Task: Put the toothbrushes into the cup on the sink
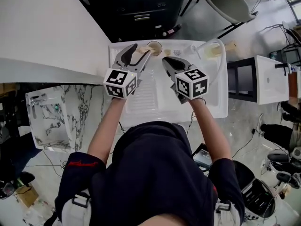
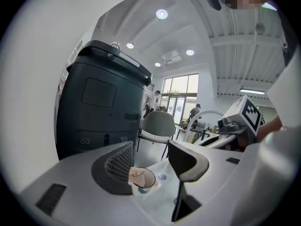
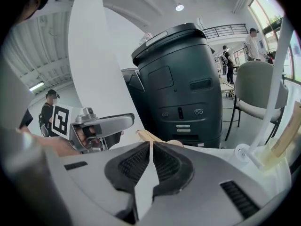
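The cup (image 1: 154, 47) stands on the far rim of the white sink (image 1: 155, 98); a wooden toothbrush (image 3: 146, 136) sticks up out of it, leaning toward the left tongs (image 1: 142, 50); those tongs hang just short of the cup and above it, so that from their own view the cup sits low between the two jaws; the jaws stand well apart, gripping nothing and touching nothing; the right tongs (image 1: 165, 60) are just beside the cup on its right, a little nearer the person; their jaws are brought together, with only a sliver of light between the ribbed pads and nothing caught there; the two pairs of tongs sit close side by side over the back of the basin, each with its marker cube toward the person; a white arched tap (image 3: 273, 84) rises at the sink's far right, apart from both; behind the sink stands a big dark cabinet (image 2: 101, 107), with a grey chair (image 2: 157, 124) off to its right.
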{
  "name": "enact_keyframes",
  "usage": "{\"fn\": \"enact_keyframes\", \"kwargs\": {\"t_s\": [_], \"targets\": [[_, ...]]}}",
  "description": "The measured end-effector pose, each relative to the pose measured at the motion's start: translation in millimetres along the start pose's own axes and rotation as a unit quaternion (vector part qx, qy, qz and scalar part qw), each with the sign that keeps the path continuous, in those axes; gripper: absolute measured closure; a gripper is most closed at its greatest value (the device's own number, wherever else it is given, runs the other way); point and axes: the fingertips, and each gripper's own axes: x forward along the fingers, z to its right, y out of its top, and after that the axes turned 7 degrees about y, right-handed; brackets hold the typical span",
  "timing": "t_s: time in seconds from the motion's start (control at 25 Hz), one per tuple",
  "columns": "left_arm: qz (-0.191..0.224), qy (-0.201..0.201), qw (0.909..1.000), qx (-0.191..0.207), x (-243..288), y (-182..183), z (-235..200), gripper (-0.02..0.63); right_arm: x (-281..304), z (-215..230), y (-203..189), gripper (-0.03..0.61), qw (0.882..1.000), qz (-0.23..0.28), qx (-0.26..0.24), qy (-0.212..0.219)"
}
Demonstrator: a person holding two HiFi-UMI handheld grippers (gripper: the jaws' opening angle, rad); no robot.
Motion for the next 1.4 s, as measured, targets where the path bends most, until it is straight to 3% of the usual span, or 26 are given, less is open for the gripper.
{"fn": "enact_keyframes", "kwargs": {"t_s": [0.28, 0.56, 0.84, 1.4], "targets": [[0.012, -0.031, 0.999, 0.03, -22.6, 13.6, 32.4, 0.377, -18.1, -16.5, 17.4, 0.534, 0.999, 0.036, -0.021, -0.015], [0.008, -0.071, 0.9962, 0.049, -35.3, 14.5, 64.7, 0.46, -35.0, -20.5, 22.9, 0.534, 0.997, 0.064, -0.025, -0.027], [-0.004, -0.083, 0.9953, 0.051, -42.6, 11.6, 82.6, 0.571, -51.1, -25.4, 28.2, 0.534, 0.996, 0.079, -0.033, -0.028], [0.011, -0.089, 0.9941, 0.061, -62.1, 32.2, 151.1, 0.592, -109.0, -37.8, 30.6, 0.534, 0.993, 0.105, -0.052, -0.01]]}}
